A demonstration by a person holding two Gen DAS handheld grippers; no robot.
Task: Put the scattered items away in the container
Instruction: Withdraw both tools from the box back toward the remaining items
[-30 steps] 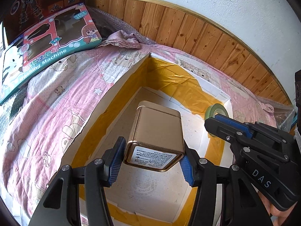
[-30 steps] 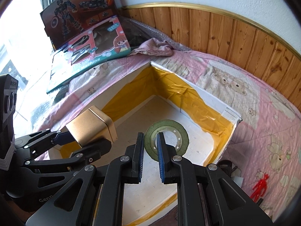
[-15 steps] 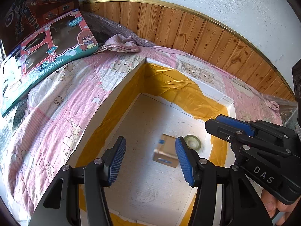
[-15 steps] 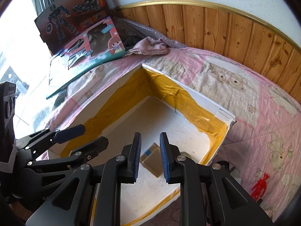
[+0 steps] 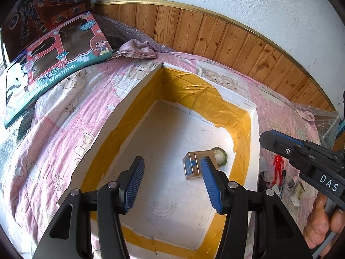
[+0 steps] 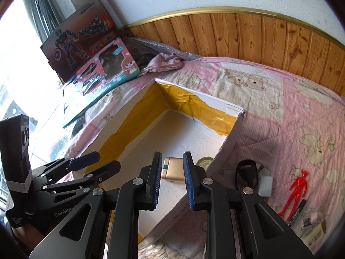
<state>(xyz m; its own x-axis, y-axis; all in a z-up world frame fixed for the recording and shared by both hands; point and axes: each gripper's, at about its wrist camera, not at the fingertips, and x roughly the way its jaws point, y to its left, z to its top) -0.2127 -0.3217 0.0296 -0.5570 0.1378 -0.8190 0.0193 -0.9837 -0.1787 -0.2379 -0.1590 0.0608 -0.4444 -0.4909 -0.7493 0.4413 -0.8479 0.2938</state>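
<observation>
A white foam box [image 5: 255, 133] lined with yellow tape sits on a pink quilt. On its floor lies a gold tin [image 5: 192, 165] on its side, with a green tape roll [image 5: 220, 155] right beside it. My left gripper [image 5: 172, 181] hangs open above the box, holding nothing. In the right wrist view the gold tin [image 6: 173, 168] and the tape roll [image 6: 203, 161] show beyond my right gripper [image 6: 171, 182], which is open and empty above the box's right wall. A red figure [image 6: 296, 188], a marker [image 6: 298, 212] and a white block [image 6: 265, 186] lie on the quilt.
Two toy boxes [image 5: 58, 64] lean at the far left by the wooden wall panel [image 5: 215, 41]. A crumpled pink cloth [image 5: 135, 49] lies behind the foam box. A black object [image 6: 248, 174] and small items [image 6: 310, 221] rest on the quilt right of the box. A hand [image 5: 323, 222] holds the right gripper.
My left gripper opened and the gold tin fell onto the box floor. My right gripper let go of the tape roll, which now lies beside the tin. Both grippers rose, the right one shifting rightward.
</observation>
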